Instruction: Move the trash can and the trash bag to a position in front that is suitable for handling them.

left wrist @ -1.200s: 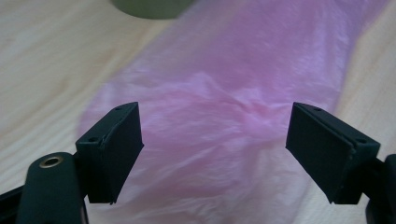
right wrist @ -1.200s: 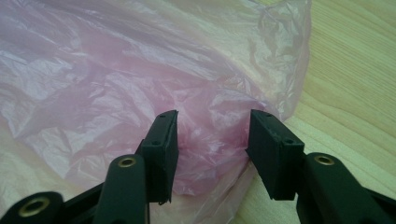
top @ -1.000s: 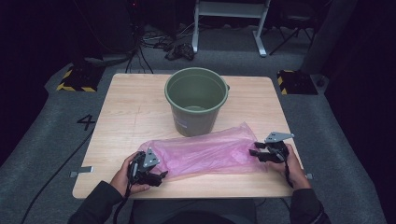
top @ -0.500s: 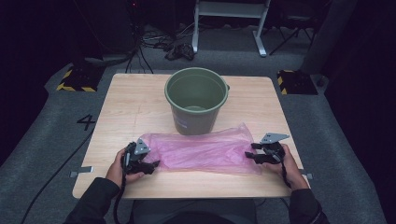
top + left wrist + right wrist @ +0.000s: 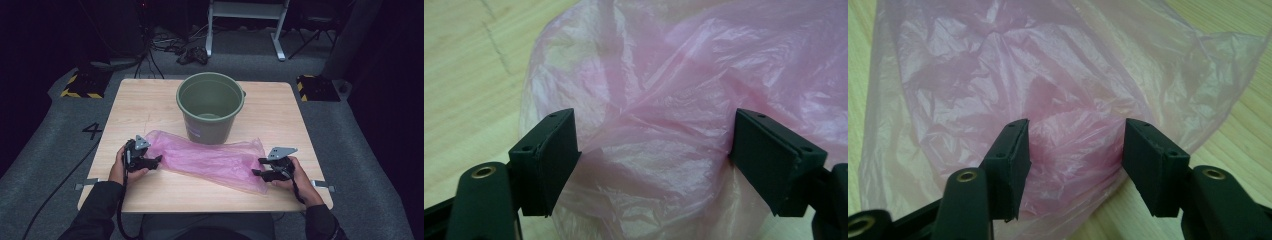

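A thin pink plastic bag [image 5: 210, 160] lies flat across the front of the wooden table [image 5: 150, 107], just before a green bucket [image 5: 210, 107] that stands upright. My left gripper [image 5: 156, 161] is at the bag's left end; its jaws are open, with crumpled pink film [image 5: 649, 150] between them. My right gripper [image 5: 256, 173] is at the bag's right end, open too, its jaws spread around a fold of the bag [image 5: 1073, 145].
The bucket stands at the table's middle back and looks empty inside. Bare wood lies left and right of it. Beyond the table are cables [image 5: 190, 50], a white stand's legs [image 5: 245, 12] and yellow-black floor blocks [image 5: 82, 85].
My left gripper moved up and away from the front edge along the bag's left end. The bag has shifted and spread flatter, its left corner now farther back. The right gripper slid slightly down.
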A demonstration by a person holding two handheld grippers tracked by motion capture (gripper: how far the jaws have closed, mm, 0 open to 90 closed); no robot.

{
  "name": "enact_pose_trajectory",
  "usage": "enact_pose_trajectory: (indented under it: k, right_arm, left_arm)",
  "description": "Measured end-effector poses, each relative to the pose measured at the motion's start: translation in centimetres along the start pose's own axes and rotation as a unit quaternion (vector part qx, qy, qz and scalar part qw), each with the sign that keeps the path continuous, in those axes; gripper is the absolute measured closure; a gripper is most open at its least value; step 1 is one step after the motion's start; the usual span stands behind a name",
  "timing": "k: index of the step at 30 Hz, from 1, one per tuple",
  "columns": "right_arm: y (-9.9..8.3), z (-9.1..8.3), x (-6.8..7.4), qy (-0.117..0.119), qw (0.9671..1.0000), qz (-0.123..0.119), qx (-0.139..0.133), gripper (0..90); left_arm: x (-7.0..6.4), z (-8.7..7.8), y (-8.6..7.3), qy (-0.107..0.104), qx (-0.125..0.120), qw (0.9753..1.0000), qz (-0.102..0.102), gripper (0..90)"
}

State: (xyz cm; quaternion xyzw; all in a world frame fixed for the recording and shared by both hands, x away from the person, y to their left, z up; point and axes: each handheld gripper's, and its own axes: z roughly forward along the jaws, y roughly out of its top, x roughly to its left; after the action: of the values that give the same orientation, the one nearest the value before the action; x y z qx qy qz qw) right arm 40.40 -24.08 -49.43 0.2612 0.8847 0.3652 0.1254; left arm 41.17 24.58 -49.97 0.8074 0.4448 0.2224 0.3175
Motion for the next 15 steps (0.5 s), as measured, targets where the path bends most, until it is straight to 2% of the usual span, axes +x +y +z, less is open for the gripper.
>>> enact_pose_trajectory:
  k: [1,3,6,9,12,14,15]
  right_arm:
    - [0.0,0.0,0.0,0.000,1.0000,0.000,0.000,44.5]
    - [0.3,0.2,0.4,0.004,1.0000,-0.003,0.002,43.8]
    - [0.5,0.5,0.8,0.006,1.0000,-0.005,0.000,43.1]
    - [0.8,0.7,1.1,0.005,1.0000,-0.002,0.002,42.3]
    - [1.1,1.0,1.4,0.001,1.0000,0.004,0.004,41.3]
    - [1.2,1.2,1.5,-0.001,1.0000,0.003,0.004,40.4]
    - [1.5,1.5,1.8,-0.004,0.9999,0.009,0.005,39.1]
  left_arm:
    - [0.0,0.0,0.0,0.000,0.000,1.0000,0.000,19.6]
    - [0.1,0.3,0.3,0.018,0.002,0.9998,-0.009,18.9]
    - [0.1,0.1,0.5,0.029,0.000,0.9995,-0.010,20.0]
    - [-0.1,-1.0,0.8,0.007,-0.022,0.9994,-0.024,19.6]
    - [-1.1,-2.3,1.3,-0.016,-0.049,0.9985,-0.020,19.8]
    - [-1.6,-2.7,1.4,-0.020,-0.057,0.9981,-0.015,20.5]
    - [-2.9,-3.3,1.8,-0.033,-0.066,0.9973,0.006,20.5]
